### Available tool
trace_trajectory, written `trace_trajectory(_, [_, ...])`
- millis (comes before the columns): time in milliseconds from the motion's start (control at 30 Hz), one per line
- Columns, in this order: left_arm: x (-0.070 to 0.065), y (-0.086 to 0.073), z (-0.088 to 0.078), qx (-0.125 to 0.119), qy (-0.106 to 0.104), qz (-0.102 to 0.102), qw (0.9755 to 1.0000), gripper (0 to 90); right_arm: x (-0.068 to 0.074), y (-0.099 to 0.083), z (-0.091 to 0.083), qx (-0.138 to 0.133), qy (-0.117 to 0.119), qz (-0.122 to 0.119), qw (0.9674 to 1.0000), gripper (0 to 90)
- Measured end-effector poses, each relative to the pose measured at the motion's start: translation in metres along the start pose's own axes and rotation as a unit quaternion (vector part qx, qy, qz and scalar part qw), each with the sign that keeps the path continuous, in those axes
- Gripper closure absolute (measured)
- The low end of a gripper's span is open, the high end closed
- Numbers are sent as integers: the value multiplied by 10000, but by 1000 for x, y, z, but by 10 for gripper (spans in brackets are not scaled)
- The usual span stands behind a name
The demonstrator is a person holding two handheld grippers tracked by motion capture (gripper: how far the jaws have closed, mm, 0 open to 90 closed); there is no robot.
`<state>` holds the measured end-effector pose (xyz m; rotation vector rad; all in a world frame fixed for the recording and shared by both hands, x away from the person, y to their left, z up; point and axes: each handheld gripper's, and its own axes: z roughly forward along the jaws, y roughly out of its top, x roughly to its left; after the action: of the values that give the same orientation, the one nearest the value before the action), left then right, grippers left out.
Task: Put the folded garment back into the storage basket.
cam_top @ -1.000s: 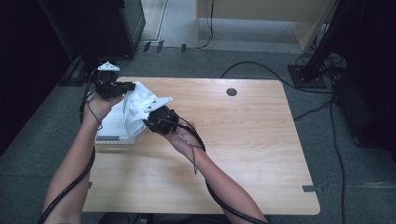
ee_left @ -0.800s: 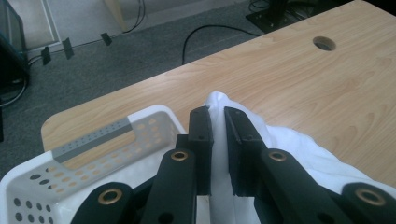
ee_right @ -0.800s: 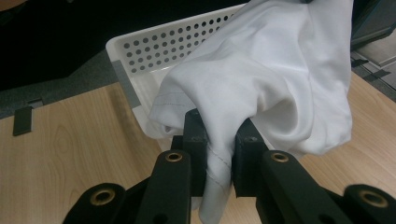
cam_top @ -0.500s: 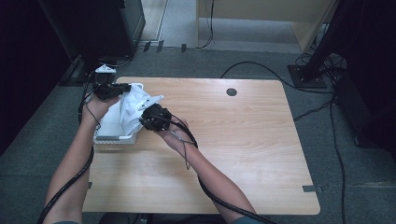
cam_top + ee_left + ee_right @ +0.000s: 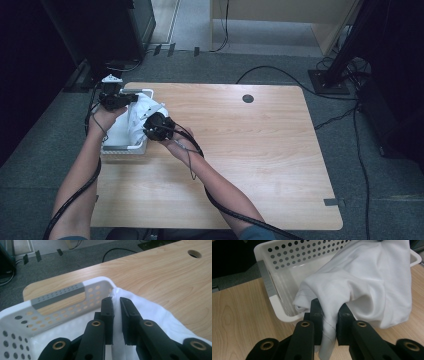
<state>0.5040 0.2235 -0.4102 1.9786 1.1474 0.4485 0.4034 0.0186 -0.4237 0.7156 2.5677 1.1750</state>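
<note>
White cloth (image 5: 362, 282) held by both grippers hangs over perforated white basket (image 5: 287, 255)

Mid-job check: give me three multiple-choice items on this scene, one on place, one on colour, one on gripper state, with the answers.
1. Where on the table does the basket stand?
A. its far left part
B. its near right corner
C. beside the round hole

2. What colour is the cloth?
A. blue
B. white
C. black

3. How does the left gripper stand?
A. wide open, nothing between the jaws
B. shut on the basket rim
C. shut on the cloth

Answers:
1 A, the high view shows it at the left edge.
2 B, it is white in both gripper views.
3 C, white fabric is pinched between its jaws.
</note>
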Motion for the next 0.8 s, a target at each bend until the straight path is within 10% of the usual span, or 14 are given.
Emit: trace_trajectory(800, [52, -14, -17, 202, 452, -290, 9984, 832, 7, 19, 40, -123, 322, 309, 9989, 796])
